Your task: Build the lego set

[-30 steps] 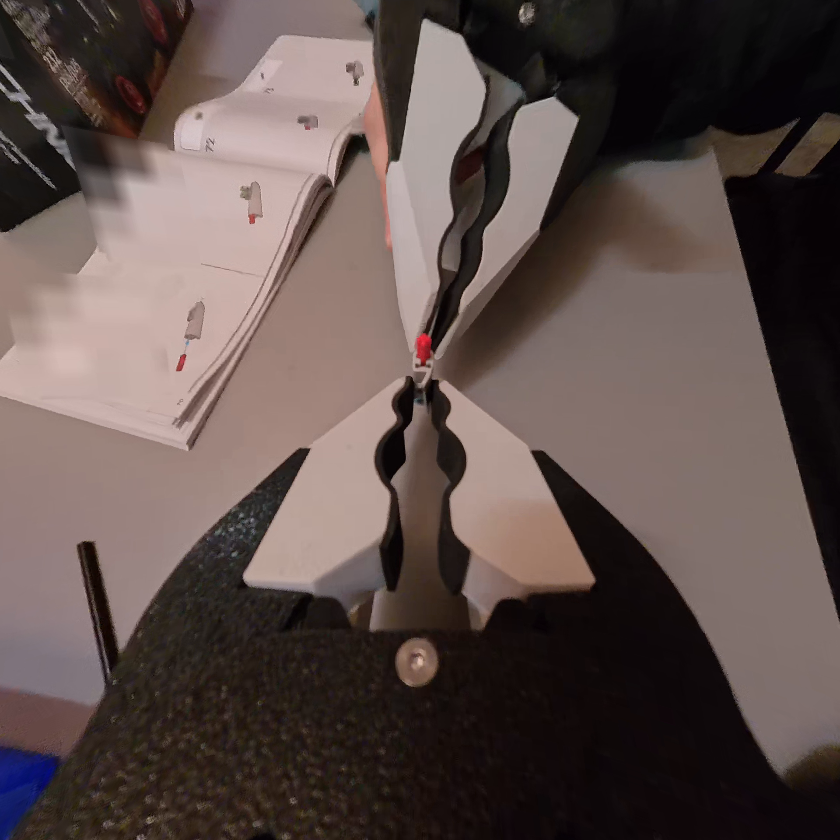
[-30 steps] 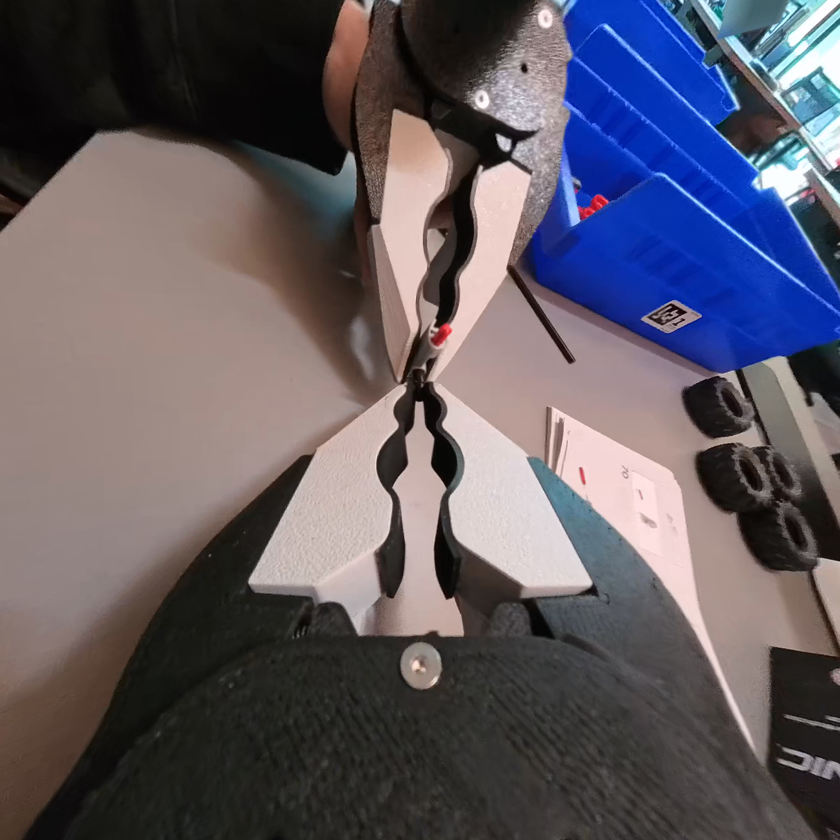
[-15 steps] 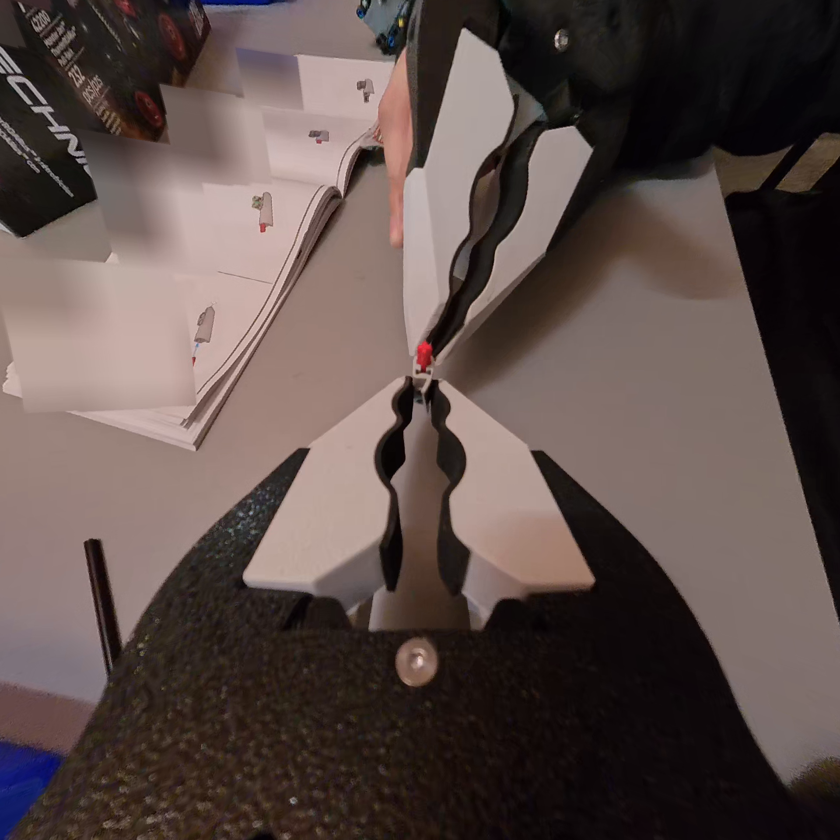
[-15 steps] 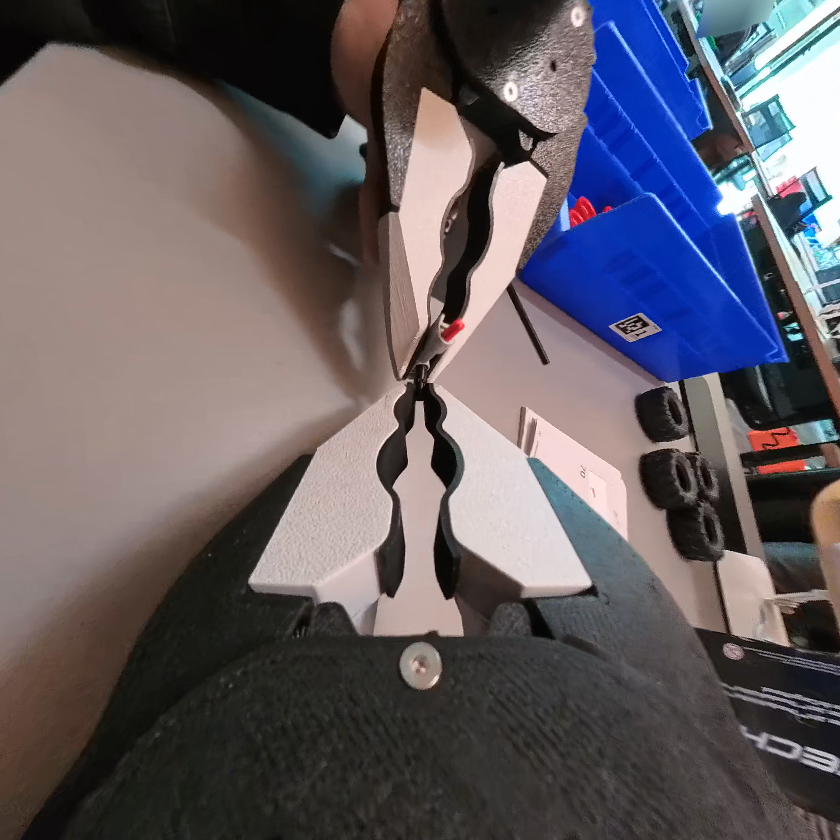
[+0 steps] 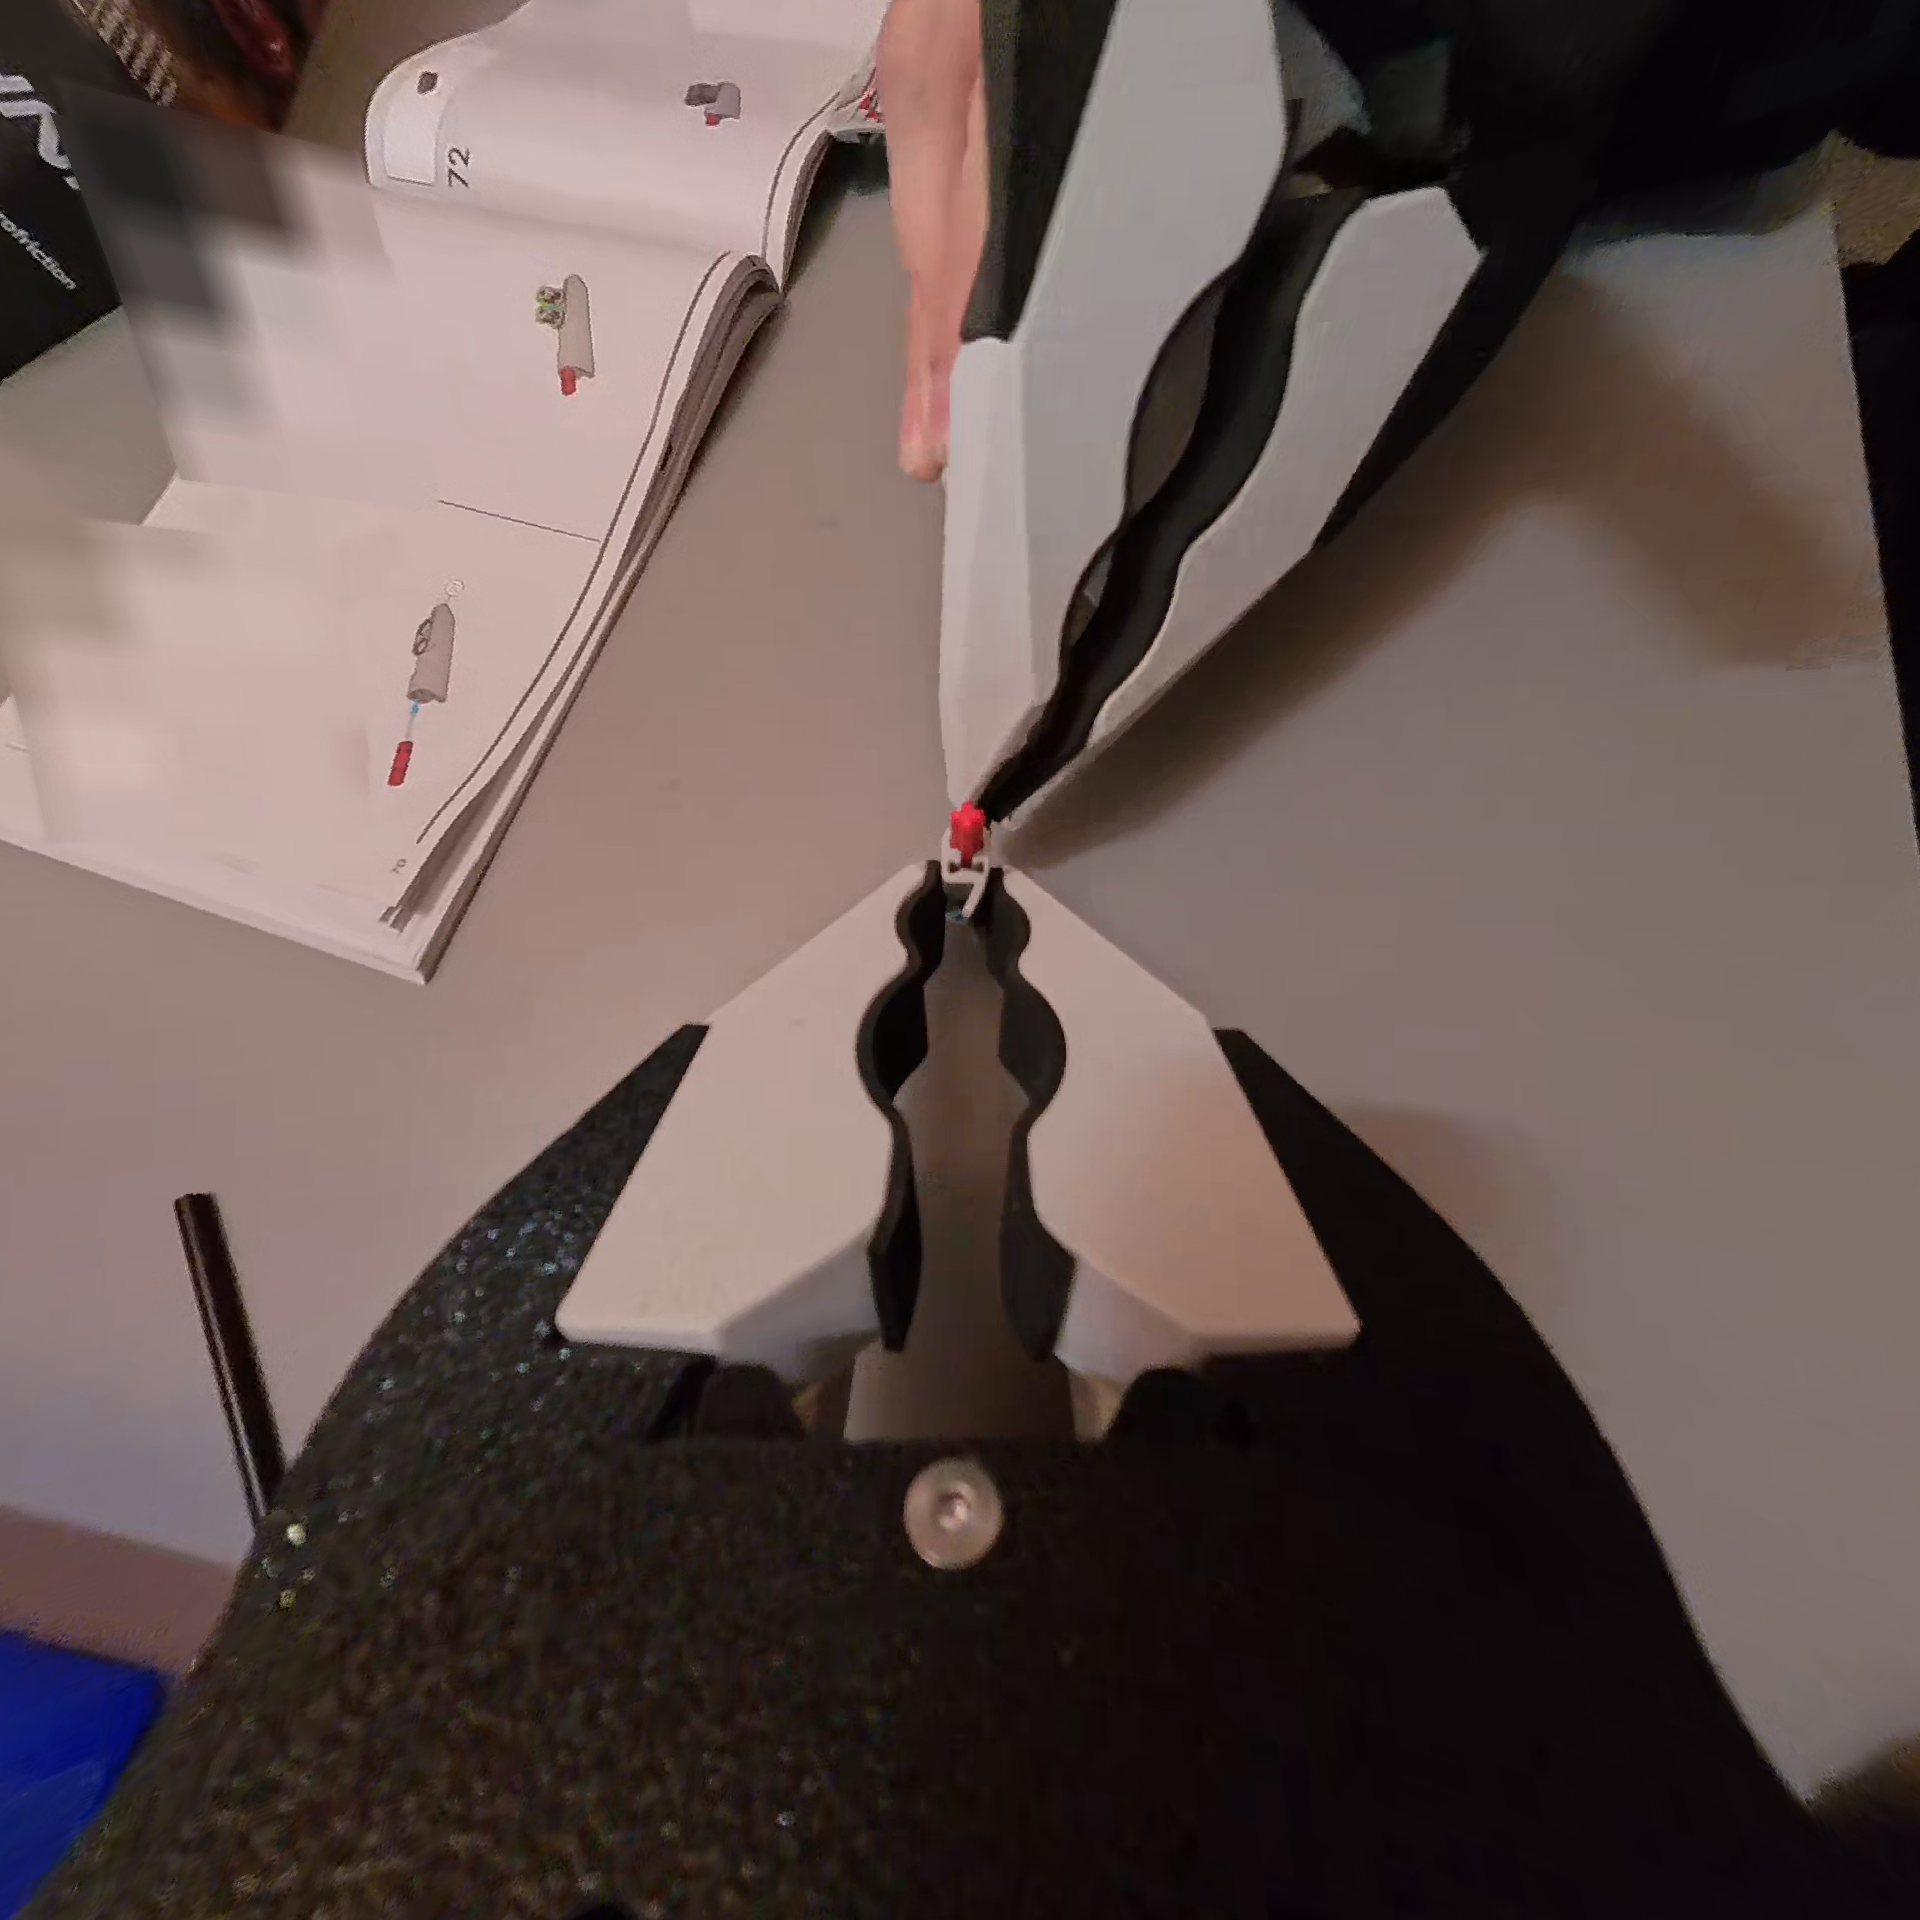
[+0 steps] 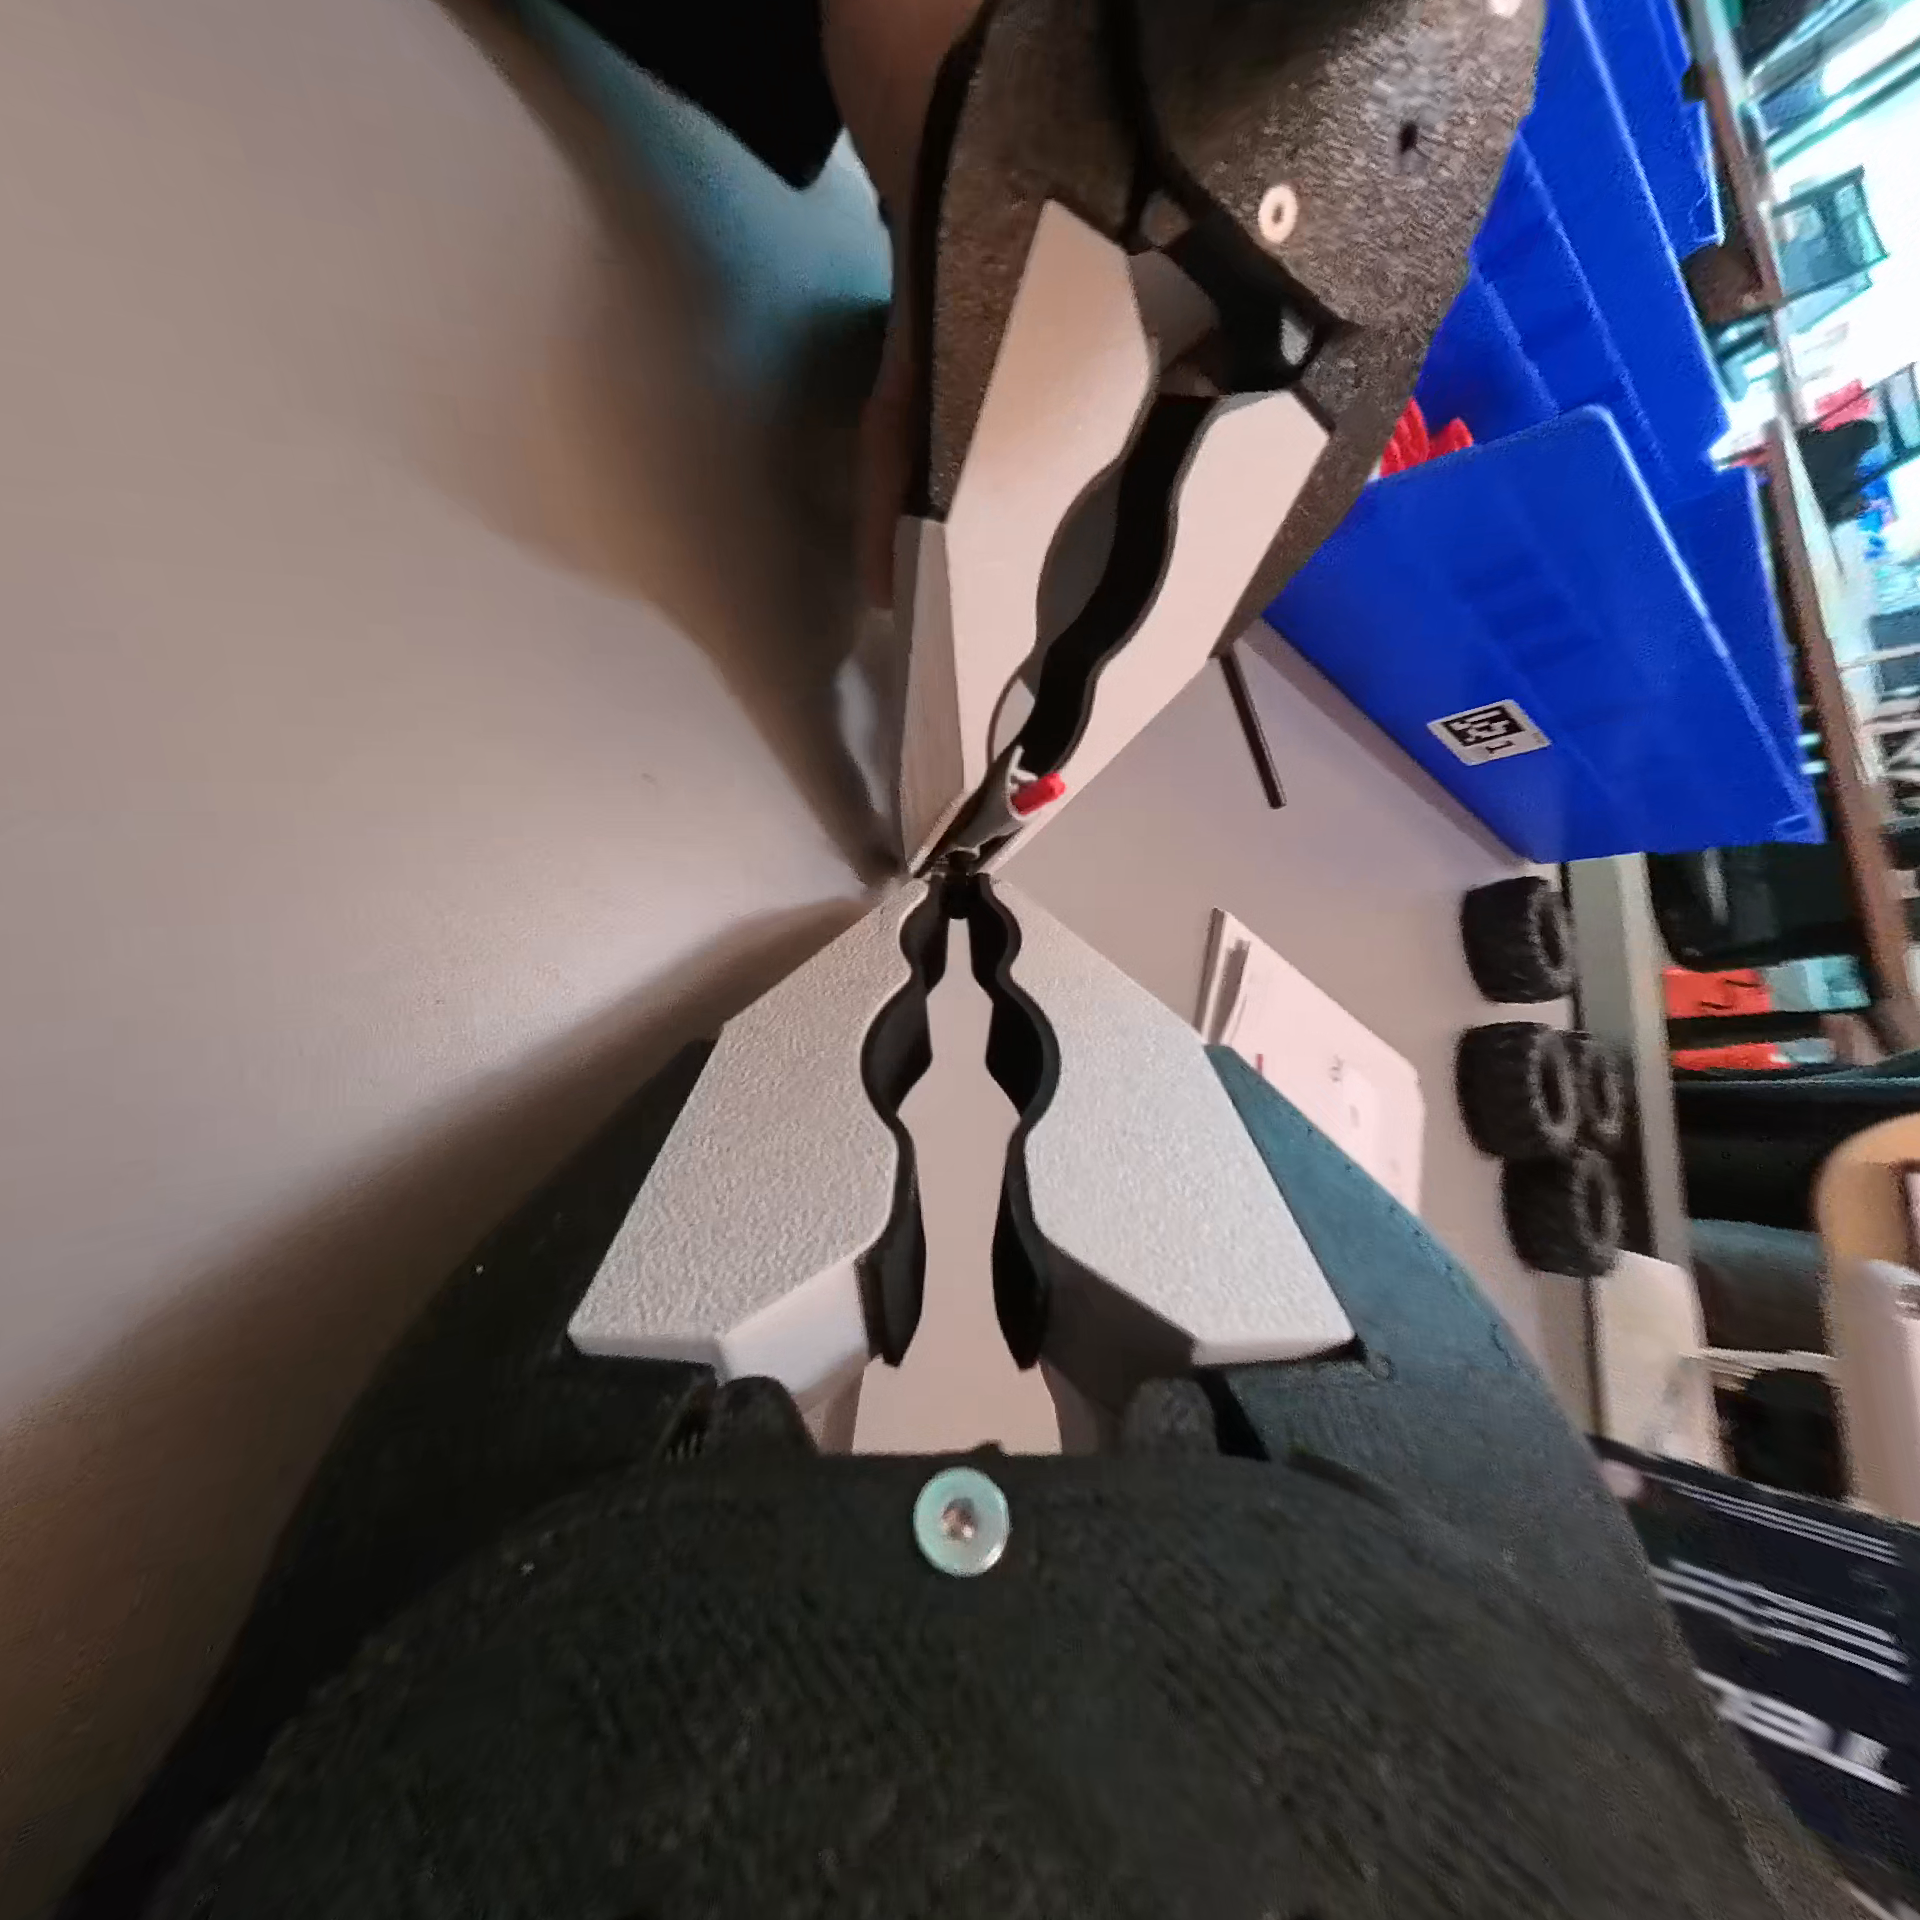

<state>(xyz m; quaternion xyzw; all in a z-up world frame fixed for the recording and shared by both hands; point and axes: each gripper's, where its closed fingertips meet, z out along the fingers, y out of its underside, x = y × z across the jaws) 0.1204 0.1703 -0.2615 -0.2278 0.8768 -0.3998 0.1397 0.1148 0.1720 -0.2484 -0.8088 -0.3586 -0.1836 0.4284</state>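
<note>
Both grippers meet tip to tip above the grey table (image 5: 1455,935). My left gripper (image 5: 961,888) is shut on a small grey lego piece (image 5: 966,871) that has a blue bit inside it. A red piece (image 5: 966,831) sticks out of the grey piece towards the right gripper's tips (image 5: 987,816), which come down from the top and close on its end. In the right wrist view my right gripper (image 6: 961,878) is shut at its tips. Just beyond them, the grey piece (image 6: 987,816) and the red piece (image 6: 1036,795) lie in the left gripper's tips (image 6: 961,847).
An open instruction booklet (image 5: 416,520) lies to the left, with a black box (image 5: 42,208) behind it. A thin black rod (image 5: 223,1340) lies near the table edge. Blue bins (image 6: 1558,623) and several black tyres (image 6: 1538,1101) are to the right. A person's finger (image 5: 930,312) rests along the right gripper. My left and right fingertips are right by each other. Both grippers' tips are roughly 15 centimetres from the thin black rod (image 5: 223,1340). The right camera catches it too, in the right wrist view (image 6: 1259,723).
The grippers have stayed tip to tip with the pieces between them. The right gripper has rolled, so its view has tilted. The left gripper has moved a little closer to the booklet.
</note>
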